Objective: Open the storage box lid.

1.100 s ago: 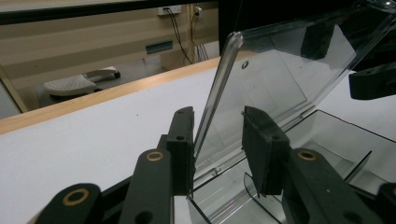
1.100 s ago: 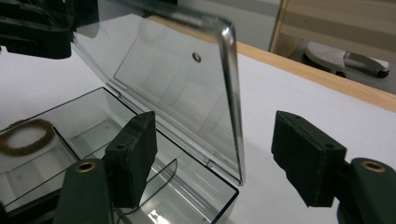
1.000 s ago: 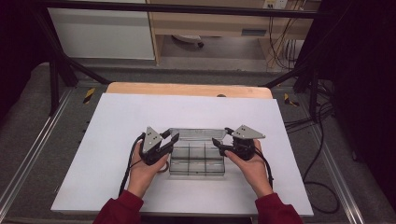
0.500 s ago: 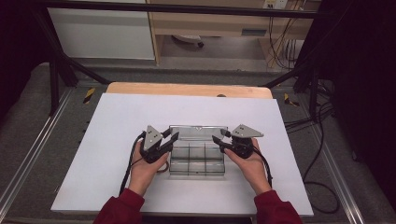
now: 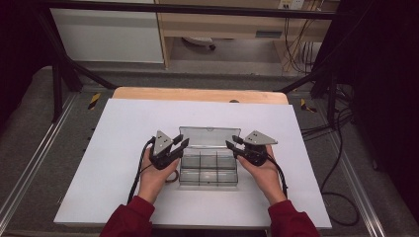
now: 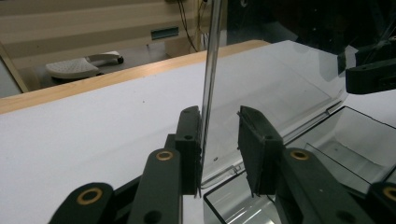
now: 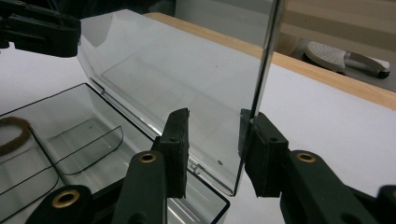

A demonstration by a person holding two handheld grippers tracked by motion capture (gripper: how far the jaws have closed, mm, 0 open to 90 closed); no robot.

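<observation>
I have the clear plastic organiser box (image 5: 208, 168) sitting on the white bench (image 5: 113, 148), near the front edge and about midway across, between my two hands. Its lid (image 5: 210, 137) stands raised at the far side, hinged along the back of the box, and the divided compartments below it lie open to the high view.

My left claw (image 5: 181, 144) is at the lid's left edge. In the left gripper view its jaws stand apart with the edge of the lid (image 6: 212, 70) running up between them; the left jaw lies against the plastic or very nearly so, while the right jaw is clear of it.

My right claw (image 5: 232, 143) is at the lid's right edge, mirrored. In the right gripper view the jaws are also apart, the lid's edge (image 7: 266, 60) rising between them close to the right jaw, with a gap to the left jaw. So neither claw is clamped on the lid.

A brown ring-shaped thing (image 7: 11, 135) shows at the far left of the right gripper view; I cannot tell whether it is inside the box or beside it.
</observation>
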